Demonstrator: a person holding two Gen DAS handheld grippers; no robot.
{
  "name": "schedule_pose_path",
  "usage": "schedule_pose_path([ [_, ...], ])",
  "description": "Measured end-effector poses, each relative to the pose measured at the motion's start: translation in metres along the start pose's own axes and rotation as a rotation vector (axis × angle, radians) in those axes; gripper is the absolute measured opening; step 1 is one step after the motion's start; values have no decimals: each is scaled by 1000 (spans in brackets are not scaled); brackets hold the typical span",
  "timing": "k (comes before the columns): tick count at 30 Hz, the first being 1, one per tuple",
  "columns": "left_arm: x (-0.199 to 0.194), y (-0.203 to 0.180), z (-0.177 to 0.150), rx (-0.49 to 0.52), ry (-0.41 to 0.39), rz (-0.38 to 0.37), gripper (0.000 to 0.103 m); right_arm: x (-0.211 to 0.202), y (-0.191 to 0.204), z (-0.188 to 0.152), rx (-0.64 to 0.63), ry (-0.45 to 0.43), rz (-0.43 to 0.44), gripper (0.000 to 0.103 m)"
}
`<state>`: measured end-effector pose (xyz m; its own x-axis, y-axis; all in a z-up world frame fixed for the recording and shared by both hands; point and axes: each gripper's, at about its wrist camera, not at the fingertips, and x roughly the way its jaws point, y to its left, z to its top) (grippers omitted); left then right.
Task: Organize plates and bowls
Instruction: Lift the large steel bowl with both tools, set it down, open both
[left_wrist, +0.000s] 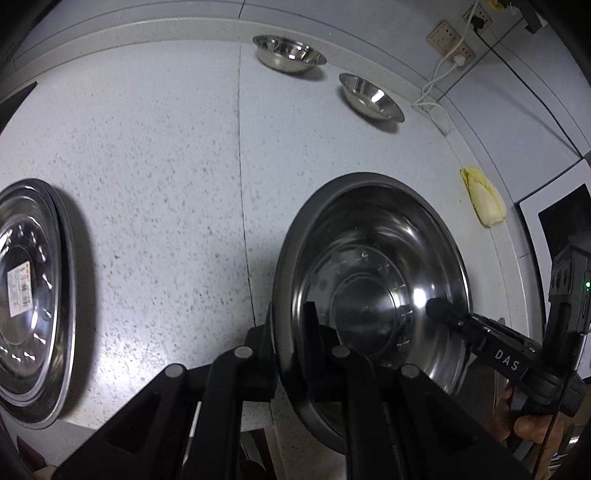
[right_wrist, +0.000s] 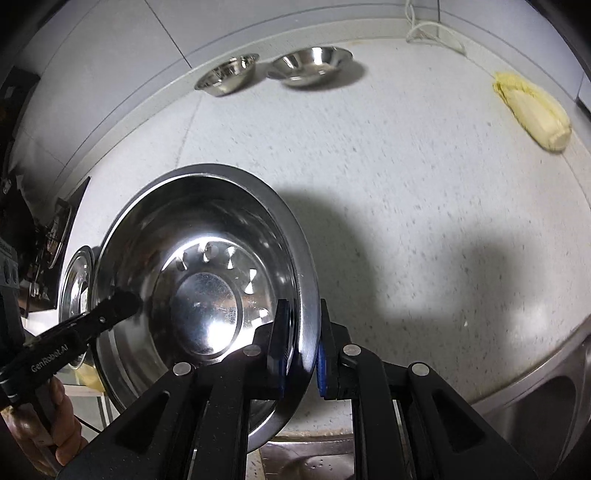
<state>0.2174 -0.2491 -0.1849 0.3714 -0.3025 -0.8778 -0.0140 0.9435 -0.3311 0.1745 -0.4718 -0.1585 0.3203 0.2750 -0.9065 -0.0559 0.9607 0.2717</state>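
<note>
**A:** Right at the near edge of the desk (right_wrist: 424, 221), the big steel bowl (right_wrist: 207, 295) is up off the surface, pinched from both sides. The right tool (right_wrist: 301, 332) is clenched on the rim at the bowl's 4 o'clock in its own view, one blue pad inside, one outside. The left tool (left_wrist: 291, 332) bites the opposite rim. Two grips make sense to me: it's a wide, slick thing and would probably swing from one pinch.

**B:** Agreed, both tools are clamped on the rim, not loose. You can see each tool from the other's camera, reaching in over the lip. Where's it headed, you reckon?

**A:** My guess is the plate stack (left_wrist: 33, 299), at 9 o'clock in the left view. Like with like. The stretch of desk between looks bare, so there's room to slide across.

**B:** Watch the front, though. The sink (right_wrist: 535, 387) sits at 5 o'clock in the right view, past the desk lip.

**A:** Further off, a yellow cloth (right_wrist: 532, 110) at 2 o'clock, well clear. At the far wall, two small bowls (right_wrist: 273, 70) near 12, just beside each other, with cables (left_wrist: 439, 92) and wall sockets (left_wrist: 450, 40) beyond.
</note>
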Motion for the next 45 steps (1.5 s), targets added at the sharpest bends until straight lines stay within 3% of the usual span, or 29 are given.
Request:
schedule_pose_path([
  [15,14,2,1,41,-1,17,14,9,-1,-1,-14,10,-18,11],
  [18,10,0,2,64,-33,33,17,9,1,-4,-9,7,-22,11],
  [20,7,-1,3,68,-47,34,26,9,1,-2,-5,2,-18,11],
  [29,-4,5,6,75,-67,64,27,-7,-4,4,4,-41,-8,12],
  [34,-14,14,15,66,-51,72,34,-28,-4,16,-3,-87,-12,16],
  [40,-27,14,48,45,-10,45,34,-63,-1,46,-26,-165,-19,26],
  [45,-22,-5,122,32,-2,-5,34,-81,-2,101,-45,-223,-50,46],
])
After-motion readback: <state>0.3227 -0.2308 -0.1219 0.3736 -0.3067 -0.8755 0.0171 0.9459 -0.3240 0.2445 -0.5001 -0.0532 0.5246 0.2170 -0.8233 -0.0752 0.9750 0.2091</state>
